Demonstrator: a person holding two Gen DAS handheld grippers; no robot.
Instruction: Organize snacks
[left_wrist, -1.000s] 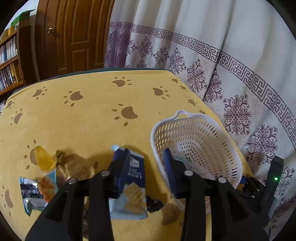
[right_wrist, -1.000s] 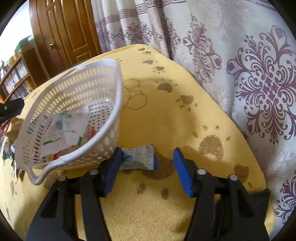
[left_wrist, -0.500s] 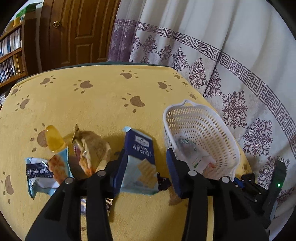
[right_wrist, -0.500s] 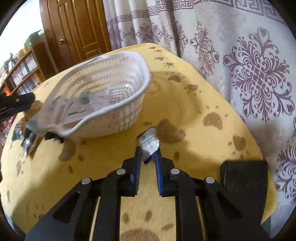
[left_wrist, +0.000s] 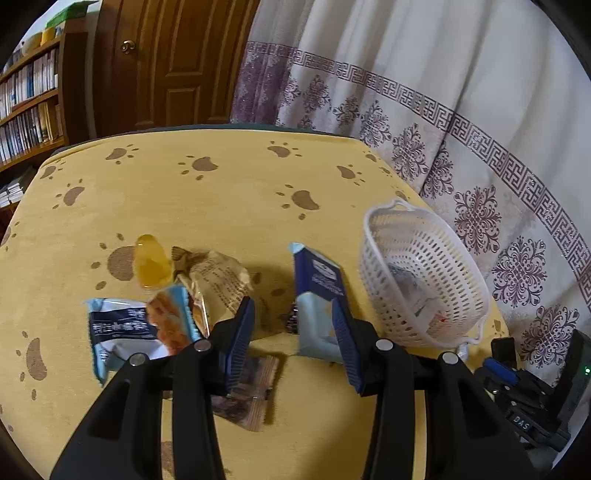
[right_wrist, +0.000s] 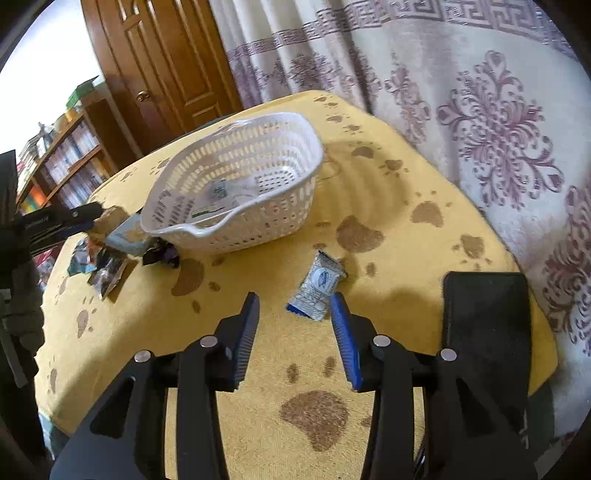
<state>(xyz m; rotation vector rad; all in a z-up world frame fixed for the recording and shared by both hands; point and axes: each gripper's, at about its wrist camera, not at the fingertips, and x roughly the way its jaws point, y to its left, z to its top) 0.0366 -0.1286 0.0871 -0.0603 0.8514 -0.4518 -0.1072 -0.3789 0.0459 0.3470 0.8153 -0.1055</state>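
Home rm – bookshelf (left_wrist: 26, 92), wood door (left_wrist: 166, 62), patterned curtain (left_wrist: 424, 110).

The left gripper (left_wrist: 293, 334) is a black plastic frame of two angular, hollowed-out arms, each jointed with round silver rivets. Its two fingers end in flat blue pads (left_wrist: 242, 332) with fine ribbing along their inner faces. The right gripper (right_wrist: 295, 332) is built alike: matte black arms, silver rivets, ribbed blue pads (right_wrist: 249, 332). Seen from the left wrist camera, the right gripper's black body carries a small green light and white lettering.
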